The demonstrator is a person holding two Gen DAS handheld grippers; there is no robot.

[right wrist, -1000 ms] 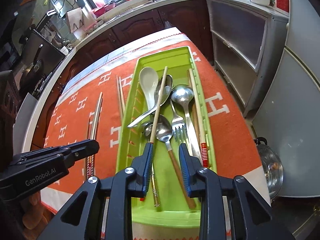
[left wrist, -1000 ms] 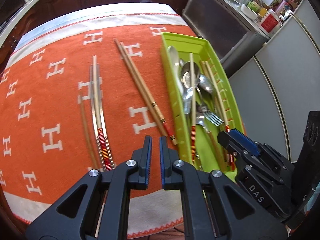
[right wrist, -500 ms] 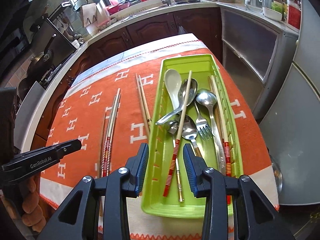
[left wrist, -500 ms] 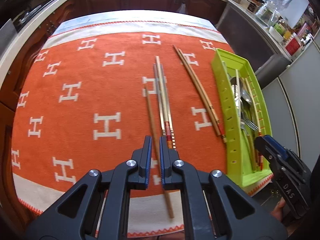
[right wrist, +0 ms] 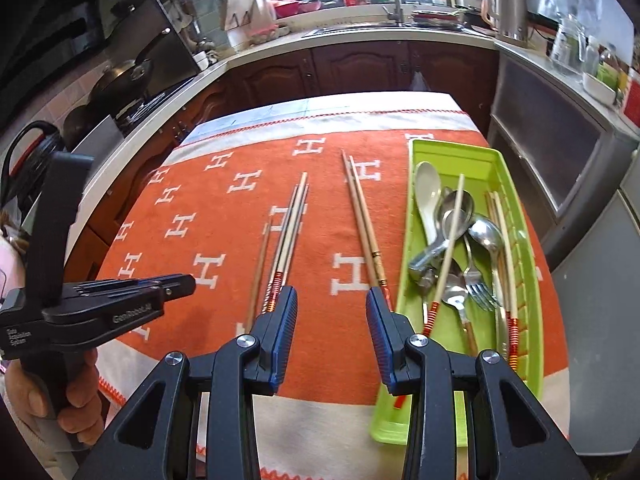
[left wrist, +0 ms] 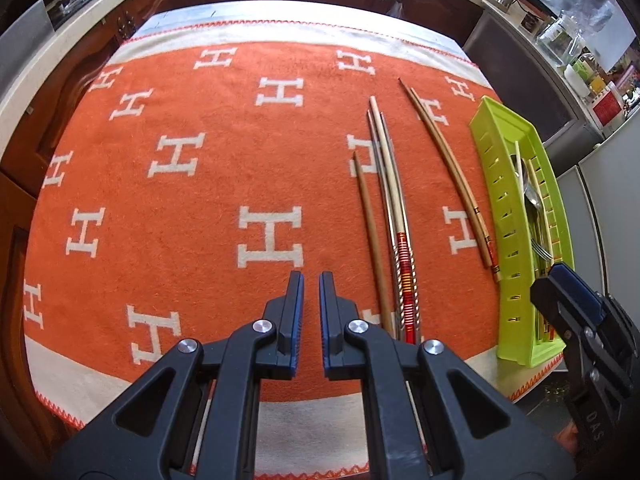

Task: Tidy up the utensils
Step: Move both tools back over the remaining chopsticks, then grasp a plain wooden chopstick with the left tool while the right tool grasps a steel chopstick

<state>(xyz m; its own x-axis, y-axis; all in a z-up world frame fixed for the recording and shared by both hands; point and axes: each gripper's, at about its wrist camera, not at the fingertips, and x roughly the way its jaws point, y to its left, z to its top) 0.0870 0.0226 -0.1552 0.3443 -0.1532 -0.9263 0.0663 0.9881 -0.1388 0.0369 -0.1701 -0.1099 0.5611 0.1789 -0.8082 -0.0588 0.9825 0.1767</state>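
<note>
A green utensil tray (right wrist: 532, 280) (left wrist: 516, 216) sits at the right of the orange cloth, holding spoons (right wrist: 486, 234), a fork (right wrist: 482, 294) and red-banded chopsticks (right wrist: 446, 256). On the cloth lie a bundle of red-banded chopsticks (left wrist: 394, 216) (right wrist: 286, 240), a single brown chopstick (left wrist: 370, 232) (right wrist: 258, 276) and a wooden pair (left wrist: 452, 176) (right wrist: 364, 216). My left gripper (left wrist: 311, 280) is nearly shut and empty, above the cloth left of the bundle. My right gripper (right wrist: 332, 300) is open and empty, between the bundle and the tray.
The orange cloth (left wrist: 192, 208) with white H marks covers the table. Dark wooden cabinets (right wrist: 352, 68) and a counter with a sink stand behind. Grey cabinets (right wrist: 560, 136) lie right of the table. A stove with a pan (right wrist: 120, 76) is at the left.
Both grippers have pulled back and shifted left, away from the tray. The right gripper has opened wider. The utensils have not moved.
</note>
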